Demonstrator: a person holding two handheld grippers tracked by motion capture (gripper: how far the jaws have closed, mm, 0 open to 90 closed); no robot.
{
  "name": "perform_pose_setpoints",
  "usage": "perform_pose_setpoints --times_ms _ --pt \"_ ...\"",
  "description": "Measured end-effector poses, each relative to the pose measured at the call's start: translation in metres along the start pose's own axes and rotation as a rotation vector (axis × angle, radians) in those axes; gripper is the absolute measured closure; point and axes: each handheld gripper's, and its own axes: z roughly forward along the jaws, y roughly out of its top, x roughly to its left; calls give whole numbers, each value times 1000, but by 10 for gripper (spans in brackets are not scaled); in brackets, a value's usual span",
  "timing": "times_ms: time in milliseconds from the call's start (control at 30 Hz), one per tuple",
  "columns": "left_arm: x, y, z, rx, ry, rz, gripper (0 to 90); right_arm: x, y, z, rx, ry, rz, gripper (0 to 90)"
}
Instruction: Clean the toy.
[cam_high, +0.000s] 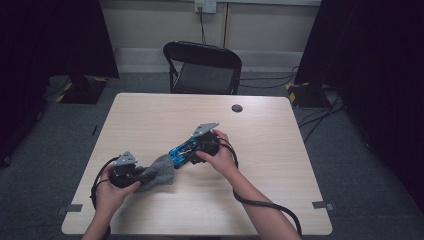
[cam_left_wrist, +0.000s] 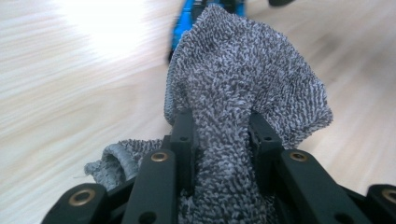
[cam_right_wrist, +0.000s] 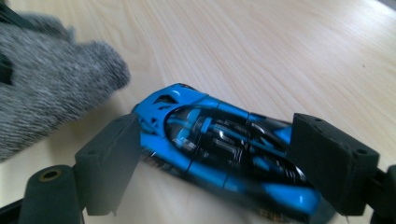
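left fingers (cam_left_wrist: 219, 140) clamped on grey cloth (cam_left_wrist: 243, 79), bunched above the table (cam_high: 150, 115). right fingers (cam_right_wrist: 224, 163) pressed on blue toy car (cam_right_wrist: 219, 149), beside the cloth. risk: car slipping sideways under wiping pressure, cloth snagging on bodywork.

bare tabletop (cam_high: 150, 112) all round, cloth (cam_high: 159, 172) – toy car (cam_high: 181, 152) midway

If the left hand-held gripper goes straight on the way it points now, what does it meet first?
Probably the blue toy car. The left hand-held gripper is already shut on the grey terry cloth, and the car lies just beyond the cloth; the gap between them is unclear.
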Motion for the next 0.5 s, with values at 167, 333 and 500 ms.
perform_pose_setpoints --times_ms 167,333,500 --pt "11 -3 0 3 29 -27 686 -1 9 28 50 -5 -40 166" --pt "19 -6 3 11 40 -41 681 -1 4 38 101 -29 -65 151" --pt "20 -8 10 28 32 -32 657 -3 -2 39 66 -41 -22 111"
